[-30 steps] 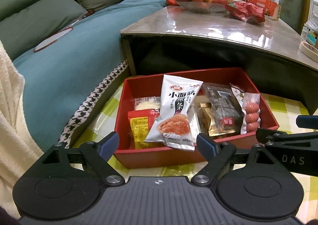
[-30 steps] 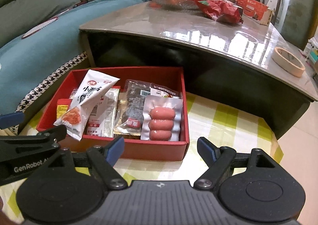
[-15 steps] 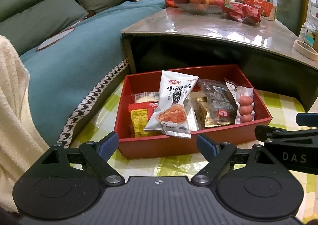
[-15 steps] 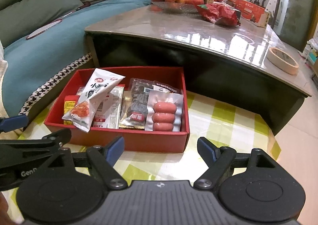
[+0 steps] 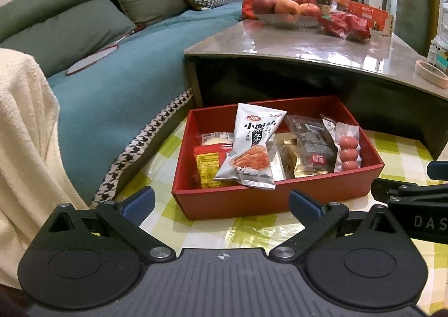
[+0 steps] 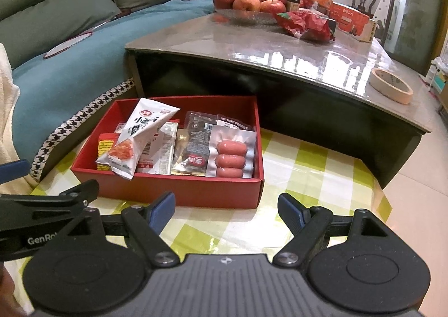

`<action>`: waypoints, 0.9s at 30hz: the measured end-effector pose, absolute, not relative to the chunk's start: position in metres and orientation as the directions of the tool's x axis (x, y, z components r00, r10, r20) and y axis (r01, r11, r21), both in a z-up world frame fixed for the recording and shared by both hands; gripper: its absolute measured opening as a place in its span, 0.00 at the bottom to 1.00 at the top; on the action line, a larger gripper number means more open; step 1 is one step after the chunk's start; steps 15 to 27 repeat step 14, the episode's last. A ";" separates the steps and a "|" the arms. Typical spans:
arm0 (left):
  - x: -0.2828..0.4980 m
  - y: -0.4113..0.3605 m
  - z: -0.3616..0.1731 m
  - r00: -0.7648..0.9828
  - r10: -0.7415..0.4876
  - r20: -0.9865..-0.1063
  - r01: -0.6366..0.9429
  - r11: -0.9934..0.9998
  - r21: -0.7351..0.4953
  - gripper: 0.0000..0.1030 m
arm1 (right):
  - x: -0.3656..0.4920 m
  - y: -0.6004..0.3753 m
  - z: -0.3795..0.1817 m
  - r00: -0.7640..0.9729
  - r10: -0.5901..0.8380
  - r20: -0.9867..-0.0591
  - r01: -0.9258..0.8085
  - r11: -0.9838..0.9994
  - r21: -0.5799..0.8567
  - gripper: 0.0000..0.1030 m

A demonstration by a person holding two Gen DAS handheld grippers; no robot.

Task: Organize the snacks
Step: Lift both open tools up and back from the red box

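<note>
A red box sits on a green checked cloth and holds several snack packs. A white noodle-snack bag leans over the front wall, beside a dark packet, a sausage pack and a red-yellow packet. The same box, white bag and sausage pack show in the right wrist view. My left gripper is open and empty, just short of the box's front. My right gripper is open and empty, near the box's front right corner.
A glossy low table stands behind the box with an apple bowl, red bag, orange cartons and a tape roll. A teal sofa and cream blanket lie to the left. Tile floor is at the right.
Both grippers have drawn back and up from the box, which looks smaller and farther. Both stay open and empty. The snacks have not moved.
</note>
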State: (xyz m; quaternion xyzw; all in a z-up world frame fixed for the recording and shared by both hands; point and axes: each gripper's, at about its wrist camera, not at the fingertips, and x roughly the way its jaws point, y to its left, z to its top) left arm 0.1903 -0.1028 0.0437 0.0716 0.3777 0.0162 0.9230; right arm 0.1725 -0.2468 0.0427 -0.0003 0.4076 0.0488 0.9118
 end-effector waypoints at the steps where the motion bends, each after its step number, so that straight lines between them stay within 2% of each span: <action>1: 0.189 -0.103 0.044 0.719 0.083 -0.690 0.026 0.989 0.147 0.99 | 0.172 -0.247 0.043 0.665 0.090 -0.742 -0.089 0.995 0.040 0.84; 27: 0.186 -0.101 0.048 0.739 0.070 -0.671 0.027 0.991 0.133 1.00 | 0.170 -0.249 0.045 0.667 0.095 -0.739 -0.094 0.995 0.043 0.84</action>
